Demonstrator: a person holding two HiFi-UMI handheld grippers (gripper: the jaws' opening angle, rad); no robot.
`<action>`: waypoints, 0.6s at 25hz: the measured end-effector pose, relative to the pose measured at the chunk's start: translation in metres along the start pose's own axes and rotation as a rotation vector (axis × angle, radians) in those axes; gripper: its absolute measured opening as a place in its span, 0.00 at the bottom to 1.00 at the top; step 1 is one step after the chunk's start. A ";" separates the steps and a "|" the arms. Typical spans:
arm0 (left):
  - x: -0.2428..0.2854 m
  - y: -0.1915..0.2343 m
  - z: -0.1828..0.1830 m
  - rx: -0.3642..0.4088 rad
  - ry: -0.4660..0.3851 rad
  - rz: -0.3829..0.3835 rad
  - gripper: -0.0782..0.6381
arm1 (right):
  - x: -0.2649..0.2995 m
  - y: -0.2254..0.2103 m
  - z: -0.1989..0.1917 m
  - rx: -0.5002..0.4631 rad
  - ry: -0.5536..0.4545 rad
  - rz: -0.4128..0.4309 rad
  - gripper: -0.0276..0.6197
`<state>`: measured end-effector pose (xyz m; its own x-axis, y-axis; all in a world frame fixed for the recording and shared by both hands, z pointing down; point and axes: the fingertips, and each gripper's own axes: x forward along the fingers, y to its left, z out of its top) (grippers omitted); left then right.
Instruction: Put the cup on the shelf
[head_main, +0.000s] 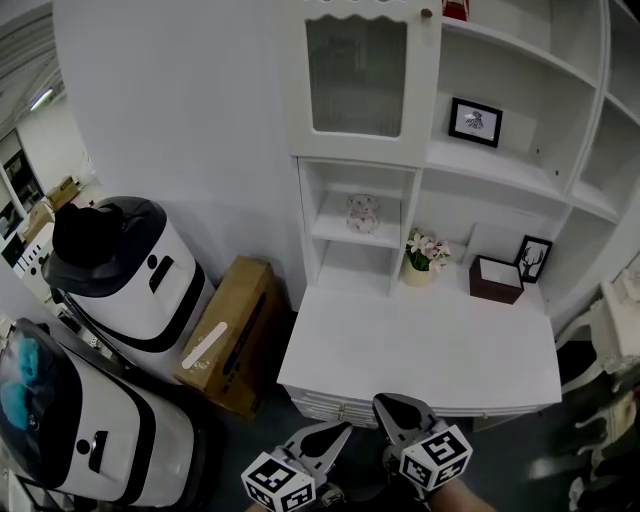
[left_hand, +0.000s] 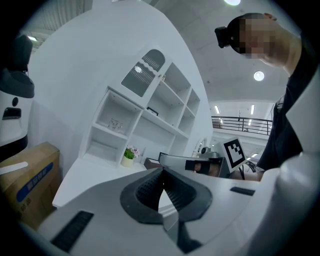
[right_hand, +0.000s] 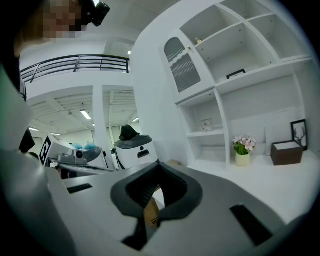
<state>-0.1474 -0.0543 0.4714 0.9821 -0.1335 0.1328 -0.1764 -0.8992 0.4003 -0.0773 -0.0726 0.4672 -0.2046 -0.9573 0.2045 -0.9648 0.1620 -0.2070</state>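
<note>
A small patterned glass cup (head_main: 362, 212) stands upright in the open cubby of the white shelf unit (head_main: 520, 165), below the glazed cabinet door. It also shows far off in the left gripper view as a cup (left_hand: 116, 124) and in the right gripper view as a cup (right_hand: 206, 124). My left gripper (head_main: 340, 430) and right gripper (head_main: 386, 406) sit low at the front edge of the white desk (head_main: 430, 350), well short of the cup. Both the left gripper (left_hand: 162, 172) and the right gripper (right_hand: 159, 167) have their tips together with nothing held.
On the desk's back stand a flower pot (head_main: 420, 262), a brown box (head_main: 495, 279) and a framed picture (head_main: 533, 257). Another picture frame (head_main: 475, 121) is one shelf higher. Left of the desk lie a cardboard box (head_main: 235, 330) and two white robots (head_main: 125, 265).
</note>
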 end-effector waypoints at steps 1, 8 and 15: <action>-0.002 0.000 0.000 0.002 0.000 -0.003 0.12 | -0.001 0.002 0.000 0.001 -0.001 -0.004 0.05; -0.016 -0.005 0.000 0.012 -0.007 -0.014 0.12 | -0.008 0.018 -0.001 -0.001 -0.013 -0.014 0.05; -0.026 -0.014 -0.005 0.018 -0.008 -0.021 0.12 | -0.016 0.031 -0.004 -0.008 -0.017 -0.010 0.05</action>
<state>-0.1709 -0.0361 0.4669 0.9860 -0.1184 0.1170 -0.1550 -0.9091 0.3866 -0.1045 -0.0515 0.4612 -0.1920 -0.9628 0.1899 -0.9681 0.1541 -0.1976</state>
